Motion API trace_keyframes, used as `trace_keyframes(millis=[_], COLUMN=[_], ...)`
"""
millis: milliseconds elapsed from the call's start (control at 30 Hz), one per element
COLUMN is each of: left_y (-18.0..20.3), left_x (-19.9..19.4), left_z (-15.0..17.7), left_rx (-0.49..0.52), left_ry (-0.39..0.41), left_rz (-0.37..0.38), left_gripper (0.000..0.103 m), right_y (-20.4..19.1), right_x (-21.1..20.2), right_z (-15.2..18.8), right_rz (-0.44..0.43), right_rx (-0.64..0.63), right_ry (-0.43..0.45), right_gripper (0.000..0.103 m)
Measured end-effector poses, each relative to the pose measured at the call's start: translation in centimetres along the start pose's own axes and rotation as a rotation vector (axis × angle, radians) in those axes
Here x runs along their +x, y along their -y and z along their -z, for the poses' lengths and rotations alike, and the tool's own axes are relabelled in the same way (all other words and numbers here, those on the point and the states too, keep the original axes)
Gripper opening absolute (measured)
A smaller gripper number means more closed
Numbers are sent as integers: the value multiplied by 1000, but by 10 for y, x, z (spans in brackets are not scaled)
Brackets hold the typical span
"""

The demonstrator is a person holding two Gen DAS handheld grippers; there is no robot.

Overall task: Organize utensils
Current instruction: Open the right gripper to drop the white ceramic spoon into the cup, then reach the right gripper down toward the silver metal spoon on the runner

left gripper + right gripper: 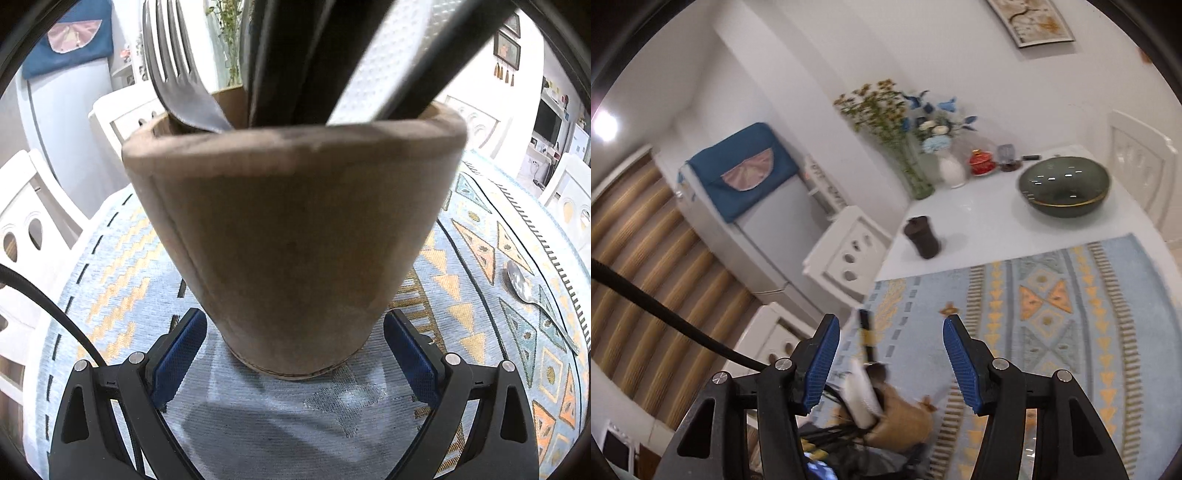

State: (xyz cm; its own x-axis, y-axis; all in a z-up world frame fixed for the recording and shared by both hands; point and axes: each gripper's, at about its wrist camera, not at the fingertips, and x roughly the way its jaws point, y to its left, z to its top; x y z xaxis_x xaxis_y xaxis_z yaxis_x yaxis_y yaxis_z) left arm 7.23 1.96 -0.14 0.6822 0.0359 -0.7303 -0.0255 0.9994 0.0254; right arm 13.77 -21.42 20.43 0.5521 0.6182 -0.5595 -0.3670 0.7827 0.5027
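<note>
A brown utensil holder [295, 229] stands on the patterned cloth [122, 266]. Its base sits between the blue pads of my left gripper [295, 332], which lie against it on both sides. A fork [177, 74], black handles [288, 55] and a white textured handle [380, 62] stick out of its top. A loose spoon [517, 284] lies on the cloth to the right. In the right wrist view my right gripper [890, 358] hangs open and empty above the holder [905, 424]; the white handle [862, 395] and a black handle [866, 332] show below it.
Past the cloth, on the bare white tabletop, stand a green bowl [1063, 188], a dark cup [923, 236], two vases of flowers [916, 173] and a red pot [980, 164]. White chairs [849, 251] [22, 221] ring the table.
</note>
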Motion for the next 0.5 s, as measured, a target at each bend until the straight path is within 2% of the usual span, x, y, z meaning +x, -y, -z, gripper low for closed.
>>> trace_keyframes(millis=[233, 400, 433, 500], left_y=[3, -1, -1, -2], left_x=[-6, -5, -4, -2], left_z=[8, 9, 9, 6], left_rx=[-11, -9, -9, -10], left_ry=[2, -3, -5, -12], left_rz=[5, 6, 6, 5], left_gripper=[97, 97, 97, 97], right_y=[44, 93, 101, 120], right_x=[-17, -32, -31, -14], right_z=[14, 18, 19, 28], right_rz=[220, 350, 361, 345], right_rx=[-17, 51, 61, 74], right_ry=[-45, -59, -87, -217], right_gripper=[56, 57, 57, 57])
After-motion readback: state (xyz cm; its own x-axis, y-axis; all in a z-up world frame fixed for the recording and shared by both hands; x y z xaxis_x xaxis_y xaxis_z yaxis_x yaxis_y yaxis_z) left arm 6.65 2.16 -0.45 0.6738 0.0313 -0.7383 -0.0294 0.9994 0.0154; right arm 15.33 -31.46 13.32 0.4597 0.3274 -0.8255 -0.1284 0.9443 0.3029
